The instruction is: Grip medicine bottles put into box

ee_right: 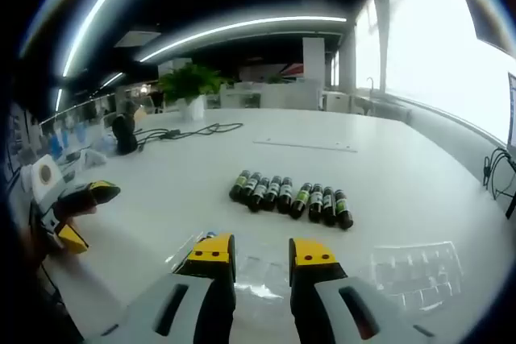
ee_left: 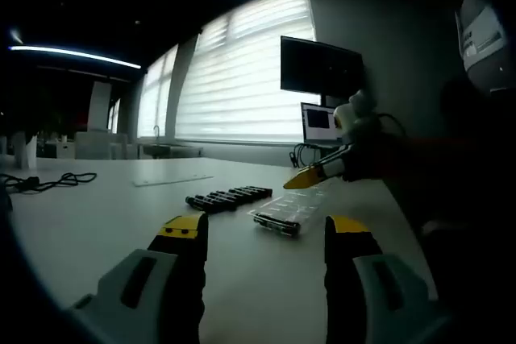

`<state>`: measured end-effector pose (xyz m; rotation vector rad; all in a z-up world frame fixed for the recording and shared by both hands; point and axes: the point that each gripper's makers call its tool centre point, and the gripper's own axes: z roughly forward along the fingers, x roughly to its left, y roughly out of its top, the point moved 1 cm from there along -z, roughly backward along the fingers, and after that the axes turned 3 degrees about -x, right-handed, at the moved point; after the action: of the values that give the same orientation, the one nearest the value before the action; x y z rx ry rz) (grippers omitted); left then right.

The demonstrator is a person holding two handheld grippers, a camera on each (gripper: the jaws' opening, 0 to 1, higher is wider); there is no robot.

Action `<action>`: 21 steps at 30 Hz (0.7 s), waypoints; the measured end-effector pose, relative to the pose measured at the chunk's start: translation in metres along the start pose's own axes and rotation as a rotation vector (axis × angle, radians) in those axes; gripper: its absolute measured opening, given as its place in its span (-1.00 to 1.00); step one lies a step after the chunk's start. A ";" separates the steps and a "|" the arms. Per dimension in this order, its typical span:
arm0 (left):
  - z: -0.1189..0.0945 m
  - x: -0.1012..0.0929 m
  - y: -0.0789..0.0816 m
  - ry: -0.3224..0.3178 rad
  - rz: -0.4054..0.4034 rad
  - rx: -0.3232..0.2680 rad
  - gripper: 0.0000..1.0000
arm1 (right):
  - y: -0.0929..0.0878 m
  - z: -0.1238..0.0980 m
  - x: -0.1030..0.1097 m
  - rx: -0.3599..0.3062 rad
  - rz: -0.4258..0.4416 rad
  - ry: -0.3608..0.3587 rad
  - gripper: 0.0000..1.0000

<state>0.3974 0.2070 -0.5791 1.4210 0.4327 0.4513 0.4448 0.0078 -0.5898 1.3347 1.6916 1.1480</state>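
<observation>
- So, my left gripper [ee_left: 262,235] has its fingers spread wide apart with nothing between them, hovering just over the white counter [ee_left: 89,215].
- My right gripper [ee_right: 262,255] has its fingers parted by a narrower gap, also holding nothing, and they sit right over a clear plastic tray [ee_right: 258,273] lying on the counter.
- Medicine bottles [ee_right: 292,195] are lying side by side in a neat row on the counter, a bit beyond my right fingers, dark with green and white labels.
- From the left gripper view that same row sits out past my fingers, with the clear tray [ee_left: 290,211] just to its right, and something dark lies at the tray's near edge.
- Another clear tray [ee_right: 415,267] rests near the right of my right gripper.
- Black cables [ee_right: 189,130] snake across the far left of the counter, with a potted plant [ee_right: 187,84] behind them.
- Over in the left gripper view there's a dark monitor [ee_left: 320,66] by the blinds [ee_left: 242,78].
</observation>
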 end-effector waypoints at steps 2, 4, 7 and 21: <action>0.000 0.000 0.000 -0.001 0.000 0.001 0.02 | 0.003 -0.001 -0.009 -0.003 0.003 -0.010 -0.56; 0.000 0.000 0.000 -0.001 0.001 0.002 0.02 | 0.005 0.000 -0.020 -0.001 -0.024 -0.025 -0.55; 0.000 0.000 -0.001 0.001 -0.002 0.003 0.02 | 0.008 0.000 -0.036 0.005 -0.040 -0.044 -0.55; 0.000 0.000 -0.002 -0.002 -0.005 0.008 0.02 | 0.022 0.018 -0.074 0.029 -0.042 -0.063 -0.68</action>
<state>0.3980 0.2069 -0.5811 1.4281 0.4367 0.4449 0.4865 -0.0581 -0.5770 1.3330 1.6887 1.0505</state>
